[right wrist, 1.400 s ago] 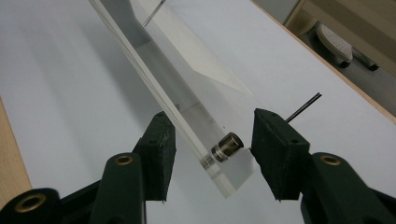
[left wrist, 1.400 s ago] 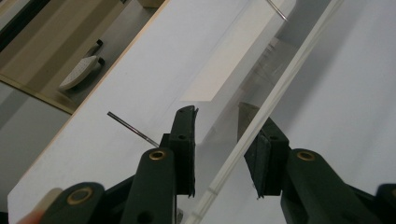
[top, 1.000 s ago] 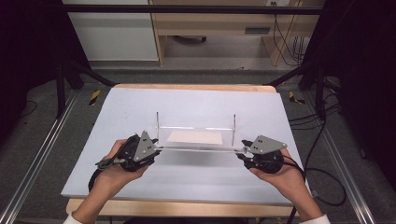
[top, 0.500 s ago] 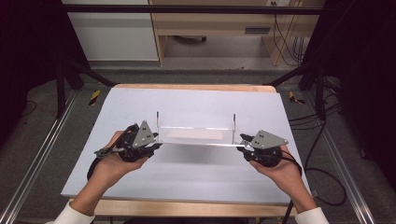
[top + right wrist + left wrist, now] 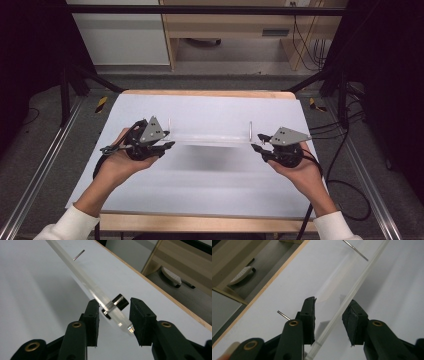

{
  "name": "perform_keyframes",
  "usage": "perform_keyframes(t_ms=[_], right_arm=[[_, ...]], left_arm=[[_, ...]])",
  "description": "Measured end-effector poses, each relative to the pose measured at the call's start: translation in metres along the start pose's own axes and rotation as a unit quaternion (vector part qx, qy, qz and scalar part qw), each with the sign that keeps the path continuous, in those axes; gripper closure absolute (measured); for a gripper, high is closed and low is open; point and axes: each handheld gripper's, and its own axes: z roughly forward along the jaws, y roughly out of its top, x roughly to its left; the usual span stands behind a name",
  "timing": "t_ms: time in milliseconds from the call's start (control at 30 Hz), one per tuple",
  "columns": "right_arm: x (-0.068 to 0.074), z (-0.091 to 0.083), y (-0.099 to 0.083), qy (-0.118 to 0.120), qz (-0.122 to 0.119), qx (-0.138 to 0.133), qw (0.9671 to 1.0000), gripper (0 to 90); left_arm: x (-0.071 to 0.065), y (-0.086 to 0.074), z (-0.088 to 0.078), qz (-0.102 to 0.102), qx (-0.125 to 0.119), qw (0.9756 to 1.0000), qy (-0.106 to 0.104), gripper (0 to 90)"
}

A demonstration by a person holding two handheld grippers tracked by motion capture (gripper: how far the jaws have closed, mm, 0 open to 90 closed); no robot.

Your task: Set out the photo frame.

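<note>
Clear panel [image 5: 210, 137] hangs between our two grippers above the middle of the worktop [image 5: 210, 200], long axis running left to right, with a soft shadow under it. We judge the step as a two-handed carry, lift phase.

Left gripper [image 5: 167, 145]: fingers [image 5: 309, 320] part open and have just been opening. The panel's edge runs between them, but there's a visible gap either side of that edge, so we can't tell if the pads actually bite.

Right gripper [image 5: 256, 145]: fingers [image 5: 141, 320] part open and have just been closing. The panel end and its black standoff [image 5: 120, 302] sit between them and look pinched.

Two thin metal pins [image 5: 169, 125] stand up from the panel near each end.

Next move, as we see it:
- firm up the left grip first
- keep both hands level and matched so the panel doesn't twist or slide out
- slick acrylic, so a slip is the main risk

Surface is a plain white sheet on a wood-edged top. Aluminium rails [image 5: 40, 170] run down both sides, with grey floor, a wooden bench [image 5: 225, 20] and loose cables [image 5: 305, 35] behind, and dark drapes left and right.
</note>
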Motion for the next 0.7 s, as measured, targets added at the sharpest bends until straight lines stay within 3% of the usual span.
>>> perform_keyframes(t_ms=[133,233,367,500,700], right_arm=[[-0.006,0.002,0.005,0.000,0.007,0.000,1.0000,60.6],[-0.010,0.003,0.008,0.001,0.014,-0.002,0.9999,60.3],[-0.014,0.005,0.011,0.001,0.017,-0.002,0.9999,60.1],[-0.017,0.006,0.013,0.001,0.025,-0.004,0.9997,59.7],[-0.023,0.009,0.016,-0.002,0.037,-0.008,0.9993,59.1]], left_arm=[[0.007,0.004,-0.007,-0.035,-0.057,0.9977,-0.008,48.3],[0.011,0.007,-0.014,-0.056,-0.095,0.9938,0.015,38.1],[0.019,0.012,-0.024,-0.089,-0.140,0.9857,0.028,29.8],[0.025,0.016,-0.037,-0.112,-0.183,0.9758,0.042,24.7],[0.027,0.009,-0.052,-0.138,-0.191,0.9693,0.070,16.2]])
